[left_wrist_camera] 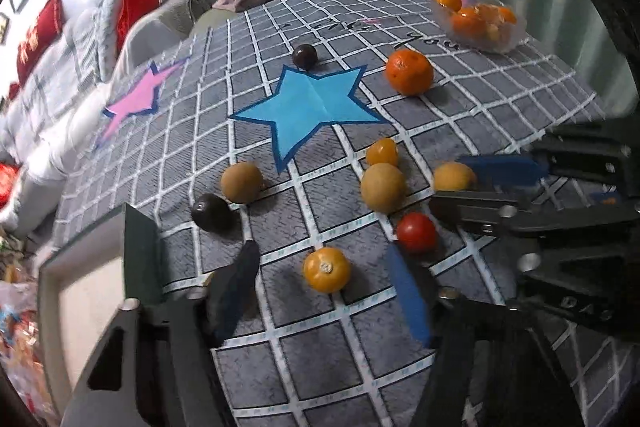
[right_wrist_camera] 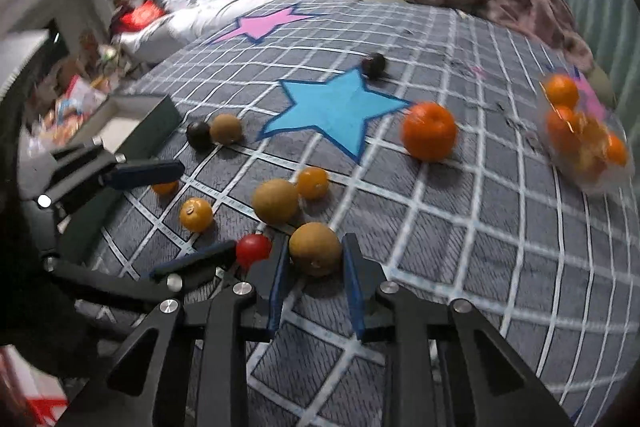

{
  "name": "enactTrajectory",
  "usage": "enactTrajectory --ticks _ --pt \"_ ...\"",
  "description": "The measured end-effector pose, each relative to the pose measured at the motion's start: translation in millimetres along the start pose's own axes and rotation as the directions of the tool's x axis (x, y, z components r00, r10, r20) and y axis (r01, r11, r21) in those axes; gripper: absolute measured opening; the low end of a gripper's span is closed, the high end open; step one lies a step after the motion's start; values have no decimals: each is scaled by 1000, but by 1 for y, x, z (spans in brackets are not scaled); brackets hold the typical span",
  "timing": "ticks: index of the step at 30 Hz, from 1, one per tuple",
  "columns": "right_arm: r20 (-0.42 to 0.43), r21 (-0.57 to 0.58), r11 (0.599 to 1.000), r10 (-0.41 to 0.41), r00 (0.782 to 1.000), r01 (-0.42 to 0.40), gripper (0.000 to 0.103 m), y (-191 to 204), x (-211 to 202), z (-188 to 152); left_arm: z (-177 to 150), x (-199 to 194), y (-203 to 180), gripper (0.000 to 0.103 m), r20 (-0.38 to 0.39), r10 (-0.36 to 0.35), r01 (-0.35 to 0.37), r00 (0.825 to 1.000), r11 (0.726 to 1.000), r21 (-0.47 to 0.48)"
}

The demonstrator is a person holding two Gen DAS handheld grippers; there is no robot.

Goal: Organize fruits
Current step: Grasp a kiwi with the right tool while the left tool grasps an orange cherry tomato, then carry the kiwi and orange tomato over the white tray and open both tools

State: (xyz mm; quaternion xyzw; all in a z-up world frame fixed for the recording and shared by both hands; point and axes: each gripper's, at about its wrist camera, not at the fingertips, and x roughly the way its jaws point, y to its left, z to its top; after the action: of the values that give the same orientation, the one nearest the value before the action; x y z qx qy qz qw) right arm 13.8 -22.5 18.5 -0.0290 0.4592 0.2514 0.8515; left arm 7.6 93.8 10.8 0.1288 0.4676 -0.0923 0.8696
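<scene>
Right gripper (right_wrist_camera: 314,259) spread around a brown fruit (right_wrist_camera: 315,248) near the table's (right_wrist_camera: 480,267) front edge; left gripper (left_wrist_camera: 324,279) spread around a yellow fruit (left_wrist_camera: 326,269).

The left gripper (left_wrist_camera: 326,273) is spread wide, while the right gripper (right_wrist_camera: 314,259) has its fingers narrowly parted, tips level.

Right gripper (right_wrist_camera: 314,263) fingers (right_wrist_camera: 352,267) flanking a brown fruit (right_wrist_camera: 315,247), red tomato (right_wrist_camera: 253,249) beside

Fruit-strewn checked tablecloth (left_wrist_camera: 500,99)
</scene>
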Motion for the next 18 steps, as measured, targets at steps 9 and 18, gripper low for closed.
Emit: enactTrajectory --ticks 9,18 --pt "11 117 993 2 1000 -4 29 -14 -32 -31 -13 -9 -8 23 -15 -46 45 999 997 -63" --pt "-9 171 985 7 1000 -5 29 -2 -56 -76 -64 -42 -17 23 -42 -59 50 997 981 -187"
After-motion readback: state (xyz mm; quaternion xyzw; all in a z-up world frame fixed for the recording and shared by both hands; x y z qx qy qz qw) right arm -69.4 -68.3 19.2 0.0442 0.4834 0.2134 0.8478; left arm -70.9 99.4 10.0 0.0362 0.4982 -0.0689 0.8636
